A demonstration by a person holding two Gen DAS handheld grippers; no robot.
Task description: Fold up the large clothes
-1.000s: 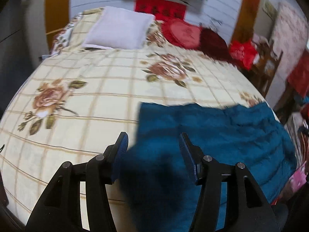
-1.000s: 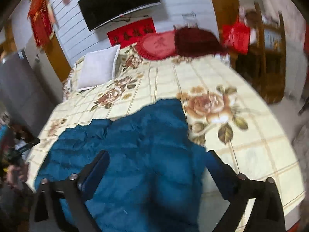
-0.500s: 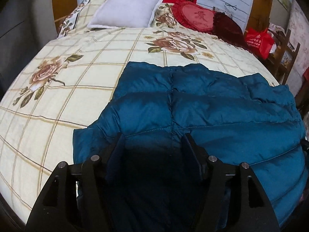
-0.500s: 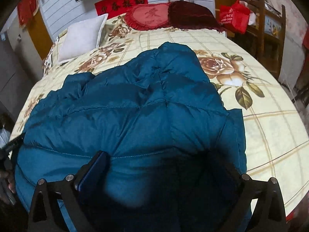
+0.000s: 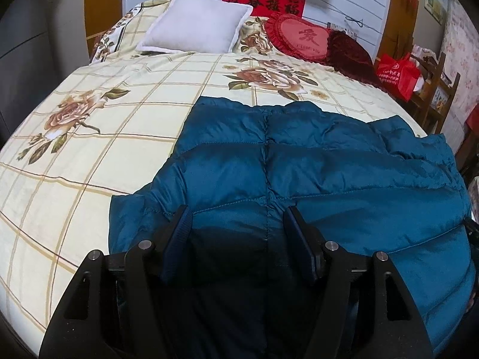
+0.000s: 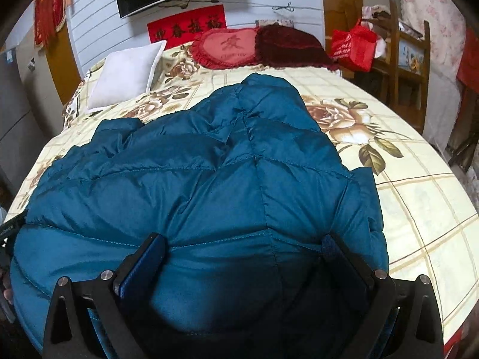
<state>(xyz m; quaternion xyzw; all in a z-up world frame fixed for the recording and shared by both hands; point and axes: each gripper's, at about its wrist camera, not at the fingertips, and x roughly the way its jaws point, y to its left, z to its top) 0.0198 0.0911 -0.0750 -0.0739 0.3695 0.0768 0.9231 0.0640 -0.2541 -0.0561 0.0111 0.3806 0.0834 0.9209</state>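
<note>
- Left wrist view: the left gripper [image 5: 236, 224] points down at the near edge of a blue quilted jacket [image 5: 314, 173]; its jaws stand moderately wide, with padded cloth lying between them and no pinch to be seen.
- Beneath the fingers the cloth falls into deep shadow toward 6 o'clock, so contact there cannot be made out.
- The jacket spreads over the bedspread [image 5: 89, 149], a cream check with roses, from centre toward 3 o'clock, where its far edge is cut off by the frame.
- At 12 o'clock lie a white pillow [image 5: 197, 28] and a red heart cushion [image 5: 302, 37]; a dark red cushion [image 5: 350, 51] is partly hidden behind the latter.
- Right wrist view: the right gripper [image 6: 245, 251] has its jaws wide apart, with the jacket [image 6: 209, 164] bulging up between them; its right finger is dim and hard to trace against the shadowed cloth.
- A red bag [image 6: 353, 45] sits at 1 o'clock beside a wooden chair [image 6: 410, 59].
- At 9 o'clock a dark object at the frame edge is too cropped to identify.
</note>
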